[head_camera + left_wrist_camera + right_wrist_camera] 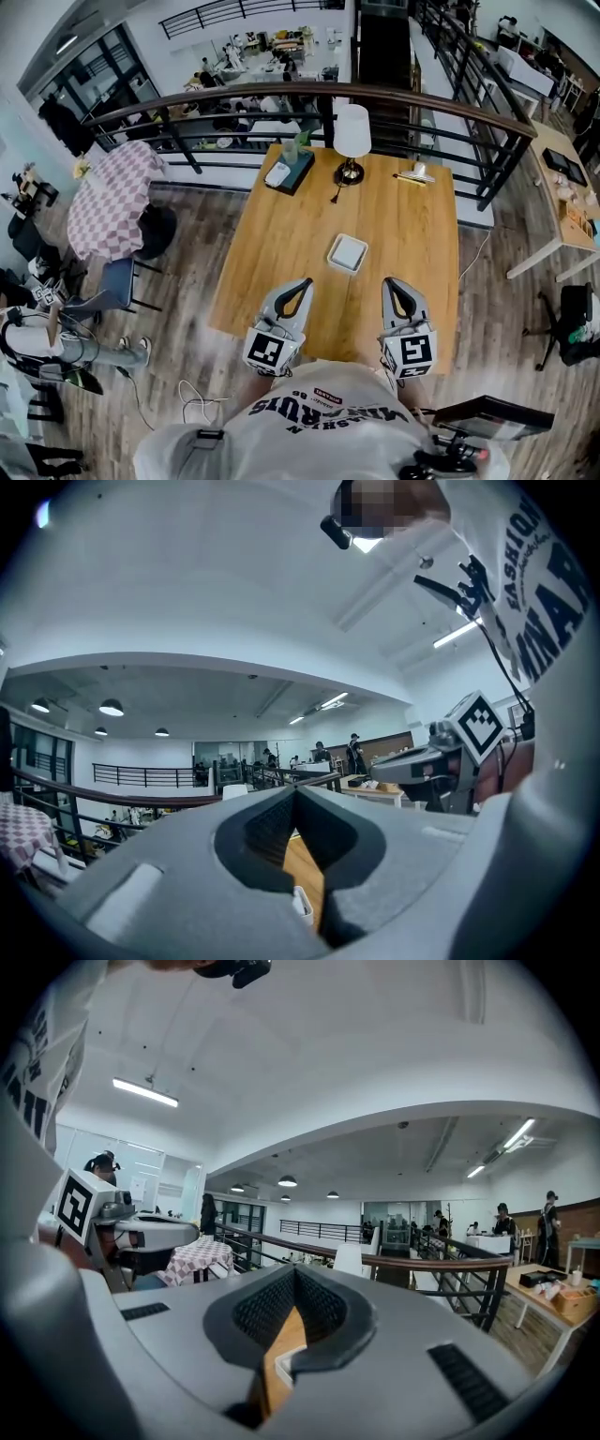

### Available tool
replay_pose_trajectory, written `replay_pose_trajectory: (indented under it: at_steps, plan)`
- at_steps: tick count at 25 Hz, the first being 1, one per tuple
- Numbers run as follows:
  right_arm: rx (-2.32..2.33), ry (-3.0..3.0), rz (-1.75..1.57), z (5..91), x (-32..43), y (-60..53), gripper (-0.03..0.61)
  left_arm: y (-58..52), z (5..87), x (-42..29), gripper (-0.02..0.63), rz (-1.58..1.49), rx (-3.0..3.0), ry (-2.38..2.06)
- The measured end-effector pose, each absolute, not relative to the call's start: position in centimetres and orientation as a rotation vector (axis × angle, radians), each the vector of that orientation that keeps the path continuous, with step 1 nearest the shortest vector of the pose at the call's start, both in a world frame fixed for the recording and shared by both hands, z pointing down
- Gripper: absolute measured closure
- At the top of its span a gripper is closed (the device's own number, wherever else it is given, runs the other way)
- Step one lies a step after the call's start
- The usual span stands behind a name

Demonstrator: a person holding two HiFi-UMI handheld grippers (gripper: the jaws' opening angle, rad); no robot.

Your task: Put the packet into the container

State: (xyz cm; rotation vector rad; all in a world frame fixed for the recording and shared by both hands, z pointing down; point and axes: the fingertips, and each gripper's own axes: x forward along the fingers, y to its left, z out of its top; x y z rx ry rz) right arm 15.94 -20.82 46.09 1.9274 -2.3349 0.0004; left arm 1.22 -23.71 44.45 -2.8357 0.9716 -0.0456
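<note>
A white square container (pixel 348 253) lies in the middle of the wooden table (pixel 281 244). My left gripper (pixel 304 281) and right gripper (pixel 388 281) hover side by side over the table's near edge, just short of the container, pointing at it. Both are shut with nothing between the jaws. In the left gripper view the fingertips (pixel 295 789) meet, and a corner of the container (pixel 302 907) shows below them. The right gripper view also has closed tips (pixel 295 1269) above the container's edge (pixel 279 1369). A small white packet-like thing (pixel 277 173) rests on a dark tray (pixel 298 174) at the table's far left.
A white lamp (pixel 352 139) stands at the far middle of the table, with small items (pixel 413 176) at the far right. A dark railing (pixel 281 98) runs behind the table. A checked-cloth table (pixel 117 197) and chairs stand to the left, and a cable (pixel 192 398) lies on the floor.
</note>
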Motion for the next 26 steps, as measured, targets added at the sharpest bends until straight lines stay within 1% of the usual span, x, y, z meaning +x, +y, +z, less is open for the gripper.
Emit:
replay_pose_trajectory:
  at_steps: [26]
  plan:
    - [1.867,-2.383,-0.002,45.55,15.54,-21.11,0.571,-24.13,44.36,0.9,0.609,-0.03,-2.861,1.008]
